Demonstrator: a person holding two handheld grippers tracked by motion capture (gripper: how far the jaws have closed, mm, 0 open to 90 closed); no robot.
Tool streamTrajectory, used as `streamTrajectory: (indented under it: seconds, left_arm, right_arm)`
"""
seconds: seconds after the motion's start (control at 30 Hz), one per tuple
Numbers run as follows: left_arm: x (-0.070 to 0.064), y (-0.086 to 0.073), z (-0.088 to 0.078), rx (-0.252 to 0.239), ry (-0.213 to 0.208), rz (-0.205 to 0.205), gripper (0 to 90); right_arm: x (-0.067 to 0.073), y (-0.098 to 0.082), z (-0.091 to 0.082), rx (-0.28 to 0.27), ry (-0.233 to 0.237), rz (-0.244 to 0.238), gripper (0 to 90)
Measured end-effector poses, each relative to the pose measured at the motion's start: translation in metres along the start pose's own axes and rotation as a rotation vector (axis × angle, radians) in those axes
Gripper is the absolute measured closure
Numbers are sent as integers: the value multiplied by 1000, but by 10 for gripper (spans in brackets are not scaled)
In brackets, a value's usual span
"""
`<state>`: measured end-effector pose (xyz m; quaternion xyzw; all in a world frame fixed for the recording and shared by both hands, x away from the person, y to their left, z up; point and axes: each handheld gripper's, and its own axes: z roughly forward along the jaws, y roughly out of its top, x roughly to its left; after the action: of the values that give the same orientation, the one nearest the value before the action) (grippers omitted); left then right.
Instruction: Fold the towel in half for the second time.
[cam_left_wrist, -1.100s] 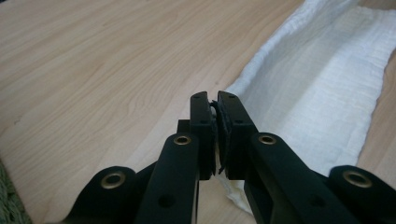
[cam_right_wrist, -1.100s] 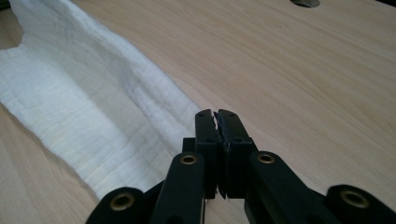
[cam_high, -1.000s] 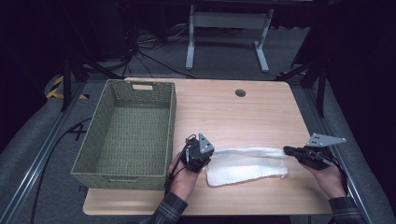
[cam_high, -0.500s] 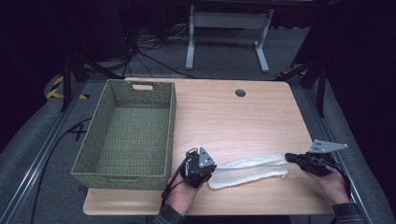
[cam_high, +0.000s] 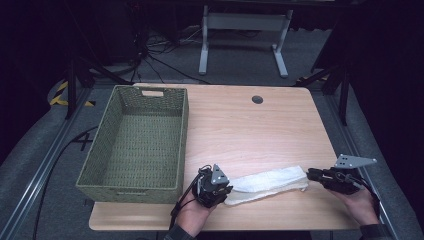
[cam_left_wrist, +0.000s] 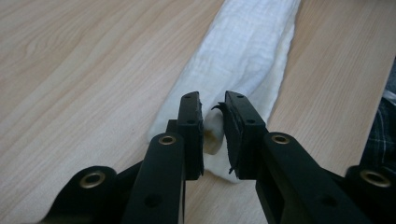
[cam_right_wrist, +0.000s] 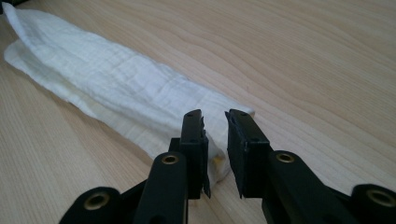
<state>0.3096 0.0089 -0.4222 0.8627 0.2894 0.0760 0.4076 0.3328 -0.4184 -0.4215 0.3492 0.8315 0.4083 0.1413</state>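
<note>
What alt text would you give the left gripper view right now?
The left gripper sits at the near end of a folded white cloth, its two black jaws slightly parted with the cloth's edge between them. The cloth runs away from the gripper along a light wooden table.

Both claws are black. The left claw (cam_high: 223, 192) carries a small grey three-cornered plate on top, and a thin black cable trails from its body. The right claw (cam_high: 311, 174) bears a larger, flatter grey plate drilled with small holes. In the gripper views each jaw is a flat black bar ending in a squared pad, with brass-ringed holes set along the arms. A plaid sleeve (cam_left_wrist: 380, 135) covers one forearm.
</note>
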Motion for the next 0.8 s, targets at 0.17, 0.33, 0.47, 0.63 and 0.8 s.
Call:
streamTrajectory:
  seconds: [0.17, 0.33, 0.47, 0.63, 0.8]
  left_arm:
    - [3, 7, -9, -39, -9, -13, 772]
    - [9, 14, 5, 2, -29, -5, 890]
    - [12, 15, 25, 65, -39, 14, 895]
    - [11, 5, 43, 176, -71, 25, 895]
    - [11, -1, 45, 207, -80, 40, 897]
  right_arm:
    - [3, 4, -3, -21, 9, 0, 809]
    - [9, 3, 6, 15, 48, -7, 887]
    - [12, -3, 13, 65, 50, -11, 892]
    - [11, -10, 19, 121, 55, -10, 894]
    - [8, -12, 26, 168, 54, -13, 896]
